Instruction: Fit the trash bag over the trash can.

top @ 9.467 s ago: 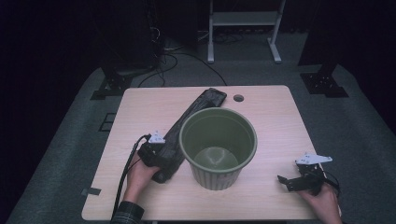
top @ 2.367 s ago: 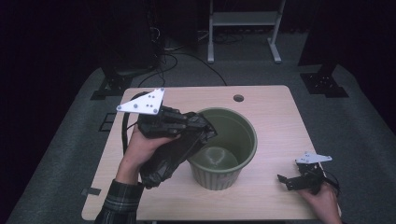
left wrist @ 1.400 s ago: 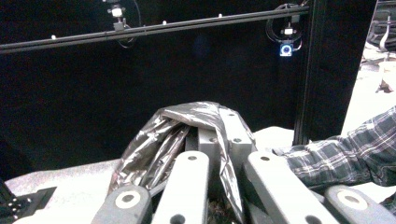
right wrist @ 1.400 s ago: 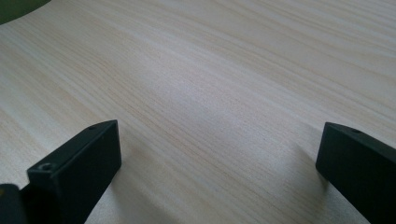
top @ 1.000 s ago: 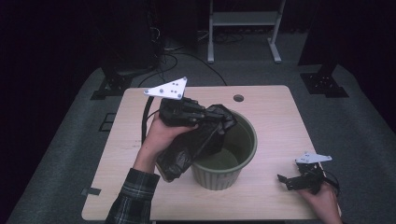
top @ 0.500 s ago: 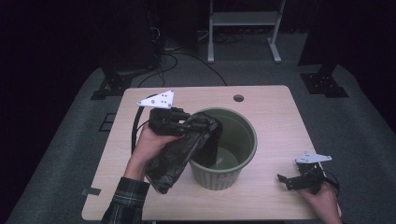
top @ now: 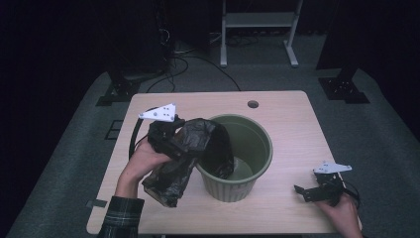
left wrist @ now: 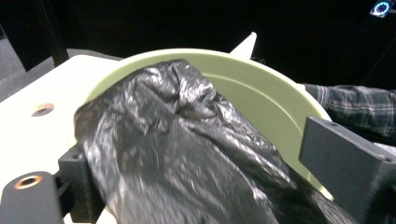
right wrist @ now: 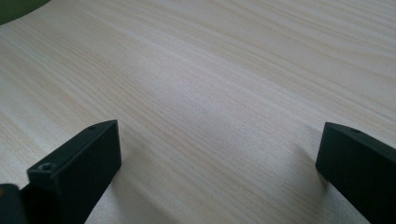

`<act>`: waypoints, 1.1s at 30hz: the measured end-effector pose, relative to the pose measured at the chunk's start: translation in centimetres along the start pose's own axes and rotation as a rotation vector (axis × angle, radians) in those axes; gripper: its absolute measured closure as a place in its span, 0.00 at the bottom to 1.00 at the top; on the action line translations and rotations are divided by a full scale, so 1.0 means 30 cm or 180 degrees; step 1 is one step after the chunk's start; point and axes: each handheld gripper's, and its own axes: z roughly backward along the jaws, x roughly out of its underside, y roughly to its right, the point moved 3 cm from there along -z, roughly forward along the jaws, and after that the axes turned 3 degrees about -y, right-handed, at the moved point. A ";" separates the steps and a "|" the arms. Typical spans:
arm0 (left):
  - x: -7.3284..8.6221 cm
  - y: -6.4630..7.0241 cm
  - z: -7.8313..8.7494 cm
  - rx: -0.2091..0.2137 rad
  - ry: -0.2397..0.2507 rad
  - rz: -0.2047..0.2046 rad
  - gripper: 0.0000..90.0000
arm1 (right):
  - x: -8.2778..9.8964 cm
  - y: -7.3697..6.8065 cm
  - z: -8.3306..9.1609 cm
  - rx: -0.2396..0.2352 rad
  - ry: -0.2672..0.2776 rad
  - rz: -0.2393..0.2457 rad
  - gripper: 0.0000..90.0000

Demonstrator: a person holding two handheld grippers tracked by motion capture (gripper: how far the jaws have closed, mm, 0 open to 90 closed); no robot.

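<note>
A crumpled black plastic bag (top: 185, 151) hangs over the left rim of a green bin (top: 247, 186) in the middle of the wooden table (top: 287, 111). Part of it dips inside and part trails down the outer wall. My left gripper (top: 171, 135) is at the bin's left rim. In the left gripper view the bag (left wrist: 187, 154) lies between the jaws of that gripper (left wrist: 210, 182). Those jaws have just been opening and now stand wide apart. My right gripper (top: 303, 191) rests low over the table's front right. In the right gripper view that gripper (right wrist: 215, 158) is open over bare wood.
A round cable hole (top: 253, 104) sits near the table's back edge. Dark stands (top: 116, 89) and loose cables (top: 198, 54) lie on the floor behind the table. A white frame (top: 257, 29) stands farther back.
My left hand has come down and to the left, lowering the bag onto the bin's left rim. The right hand has stayed where it was.
</note>
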 end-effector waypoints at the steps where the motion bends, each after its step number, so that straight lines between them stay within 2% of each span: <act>1: 0.000 0.000 0.000 0.0000 0.0000 0.0000 0.05 | 0.000 0.000 0.000 0.0000 0.0000 0.0000 0.00; 5: 0.024 0.006 0.019 -0.0005 0.0055 0.0046 0.00 | 0.002 -0.001 0.002 -0.0019 -0.0002 0.0023 0.00; 8: 0.037 0.008 0.041 -0.0009 0.0136 0.0058 0.00 | 0.003 -0.001 0.003 -0.0024 0.0001 0.0032 0.00; 16: 0.070 0.010 0.131 -0.0159 0.0250 0.0101 0.00 | 0.003 0.000 0.003 -0.0024 -0.0002 0.0030 0.00; 18: 0.083 0.018 0.172 -0.0219 0.0313 0.0103 0.00 | 0.003 0.000 0.003 -0.0024 -0.0002 0.0030 0.00; 23: 0.101 0.031 0.226 -0.0313 0.0339 0.0101 0.00 | 0.003 -0.001 0.003 -0.0021 -0.0002 0.0027 0.00; 25: 0.115 0.045 0.267 -0.0370 0.0397 0.0098 0.00 | 0.003 -0.001 0.003 -0.0019 -0.0002 0.0024 0.00; 33: 0.178 0.079 0.350 -0.0471 0.0379 0.0119 0.04 | 0.002 -0.001 0.002 -0.0016 -0.0002 0.0020 0.00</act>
